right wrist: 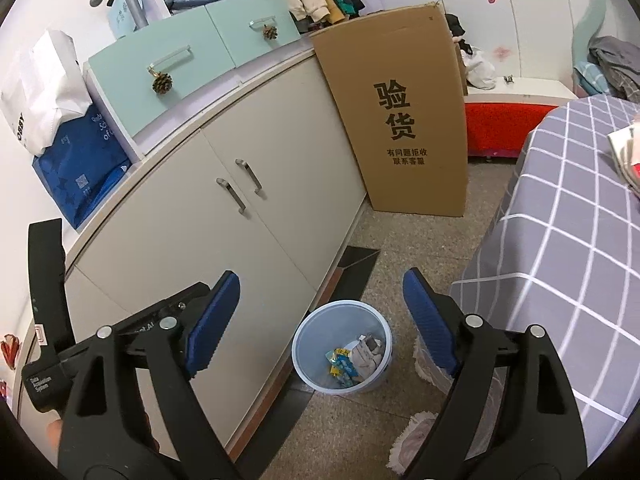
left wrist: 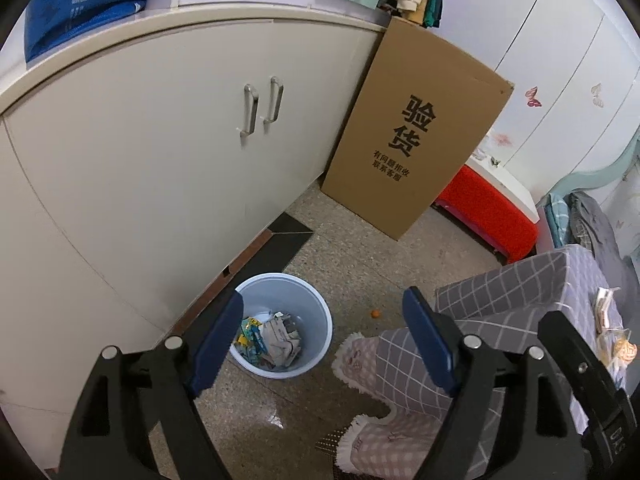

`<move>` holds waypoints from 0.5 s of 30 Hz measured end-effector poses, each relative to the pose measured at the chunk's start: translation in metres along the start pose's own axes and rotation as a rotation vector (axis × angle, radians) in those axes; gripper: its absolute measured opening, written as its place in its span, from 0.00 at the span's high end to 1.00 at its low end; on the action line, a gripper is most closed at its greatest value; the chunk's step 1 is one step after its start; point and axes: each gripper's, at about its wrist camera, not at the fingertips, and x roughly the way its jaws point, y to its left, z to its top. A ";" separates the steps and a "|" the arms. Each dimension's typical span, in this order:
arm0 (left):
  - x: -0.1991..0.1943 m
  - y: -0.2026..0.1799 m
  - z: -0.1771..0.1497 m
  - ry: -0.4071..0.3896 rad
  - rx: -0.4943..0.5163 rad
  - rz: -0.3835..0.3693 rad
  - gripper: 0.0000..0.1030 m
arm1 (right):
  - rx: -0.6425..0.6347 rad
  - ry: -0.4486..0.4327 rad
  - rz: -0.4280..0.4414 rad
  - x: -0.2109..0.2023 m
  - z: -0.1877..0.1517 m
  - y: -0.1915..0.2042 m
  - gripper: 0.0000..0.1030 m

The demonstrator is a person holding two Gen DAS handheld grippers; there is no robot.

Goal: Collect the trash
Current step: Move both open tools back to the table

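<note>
The tall cardboard box (right wrist: 404, 120) standing on the floor against the end of the white cabinet bears large black characters "验货", with two smaller lines under them: "有问题拒收" and "联系客服". On the white bag (right wrist: 40, 88) at the left end of the cabinet top, the letters "OBSY" run along its edge. The blue package (right wrist: 80, 176) beneath it carries a white QR code and pale lettering too small to read. The other hand-held gripper (right wrist: 44, 384) at the lower left carries a small white label reading "Data Acquisition System".
</note>
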 end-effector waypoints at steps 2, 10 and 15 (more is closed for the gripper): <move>-0.009 -0.004 -0.001 -0.010 0.004 -0.010 0.22 | 0.000 -0.010 0.002 -0.009 0.001 0.001 0.20; -0.056 -0.048 -0.010 -0.076 0.055 -0.061 0.22 | 0.026 -0.077 -0.007 -0.063 0.008 -0.020 0.19; -0.077 -0.100 -0.022 -0.084 0.120 -0.133 0.22 | 0.059 -0.140 -0.037 -0.111 0.011 -0.053 0.18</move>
